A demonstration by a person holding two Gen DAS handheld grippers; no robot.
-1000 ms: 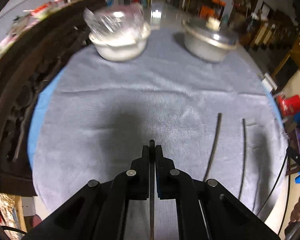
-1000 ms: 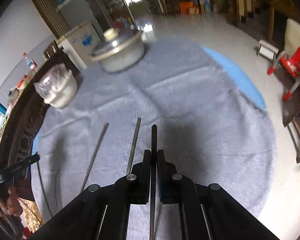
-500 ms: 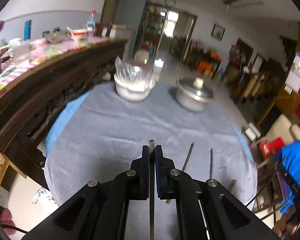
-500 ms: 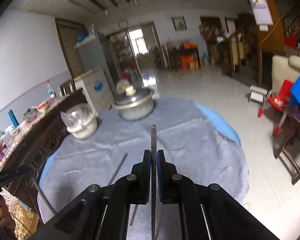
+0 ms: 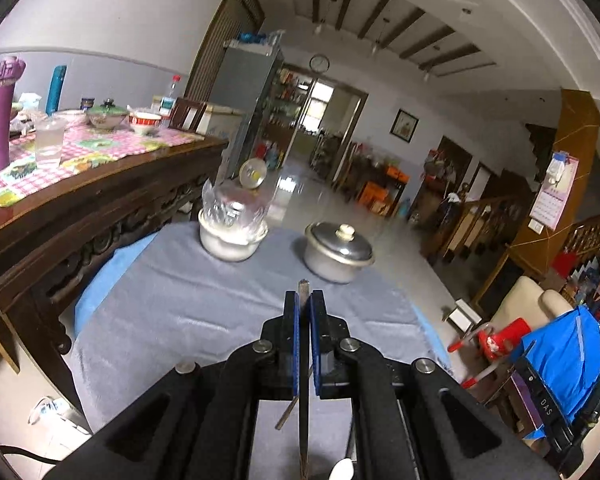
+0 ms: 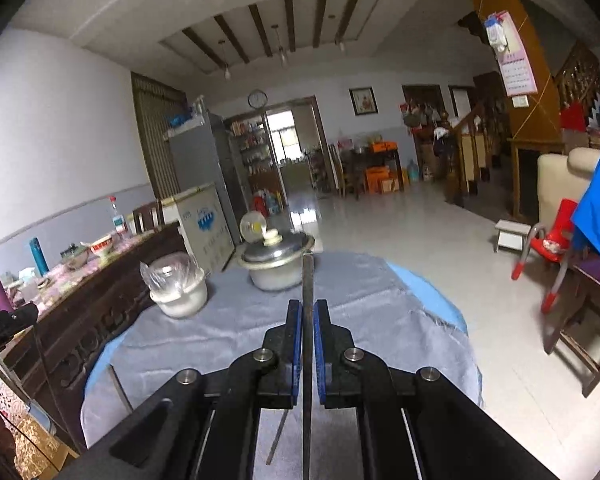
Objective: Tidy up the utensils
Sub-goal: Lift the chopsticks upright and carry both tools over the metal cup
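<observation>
Above the grey cloth (image 5: 188,312), both grippers, left (image 5: 304,300) and right (image 6: 308,308), have lifted, each clamped on a chopstick (image 5: 303,360); pair up next, likely.

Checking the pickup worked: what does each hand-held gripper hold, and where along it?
Each grips one thin metal chopstick: left, right, pinched partway along, tip projecting forward.

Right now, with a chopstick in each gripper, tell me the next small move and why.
Probably carry both forward toward the white bowl and lidded pot at the far side of the grey cloth. The left gripper and right gripper each have their jaws shut on a chopstick held above the cloth, and which container takes them is unclear.
</observation>
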